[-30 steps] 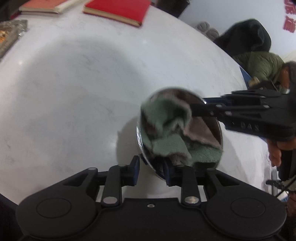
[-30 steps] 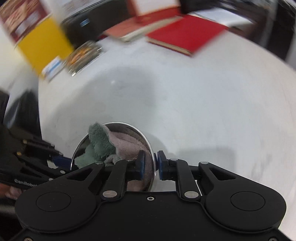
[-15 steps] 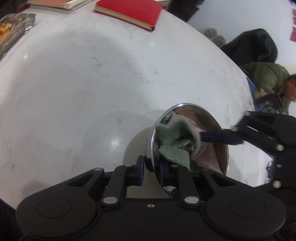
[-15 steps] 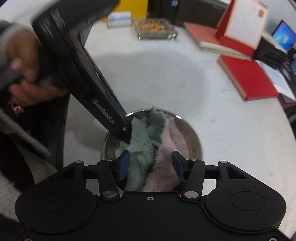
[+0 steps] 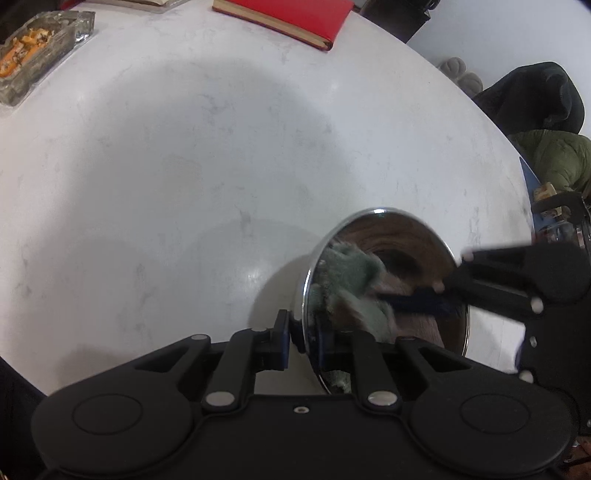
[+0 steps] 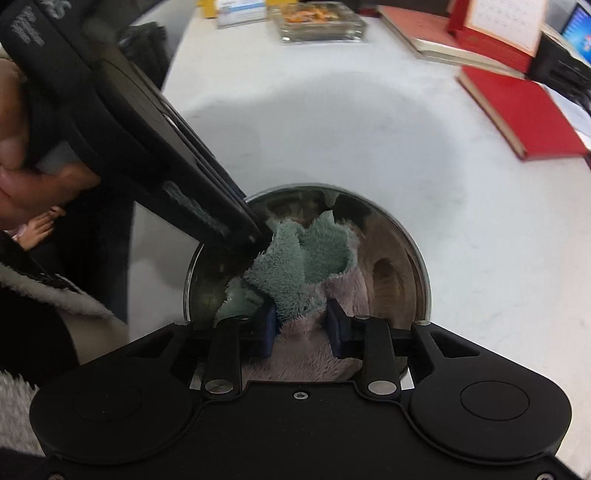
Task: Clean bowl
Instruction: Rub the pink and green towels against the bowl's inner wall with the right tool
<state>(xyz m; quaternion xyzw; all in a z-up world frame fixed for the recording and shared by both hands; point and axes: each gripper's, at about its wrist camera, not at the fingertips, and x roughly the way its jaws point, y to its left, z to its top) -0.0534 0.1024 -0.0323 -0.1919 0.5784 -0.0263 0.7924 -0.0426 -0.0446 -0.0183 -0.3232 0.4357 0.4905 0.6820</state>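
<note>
A shiny steel bowl (image 5: 384, 229) (image 6: 406, 273) stands tilted on the white marble table (image 5: 184, 166). My left gripper (image 5: 304, 341) is shut on the bowl's near-left rim, one finger outside and one inside. A fluffy green and pink cloth (image 5: 354, 273) (image 6: 306, 258) is bunched inside the bowl. My right gripper (image 6: 301, 330) points down into the bowl, and its jaws are closing on the cloth, with the blue pads (image 6: 267, 332) pressing its folds. In the left wrist view the right gripper (image 5: 399, 299) reaches in from the right. In the right wrist view the left gripper (image 6: 255, 236) comes in from the upper left.
A red book (image 5: 288, 14) (image 6: 524, 114) and a glass ashtray (image 5: 37, 55) (image 6: 317, 18) lie at the table's far side, by a desk calendar (image 6: 506, 26). Dark and green jackets (image 5: 554, 162) sit beyond the right edge. A person's hand (image 6: 22, 184) holds the left gripper.
My right gripper rolled and came over the bowl, opened its jaws, then closed them around the cloth. The left gripper tightened on the rim, and the bowl shifted lower right in its view.
</note>
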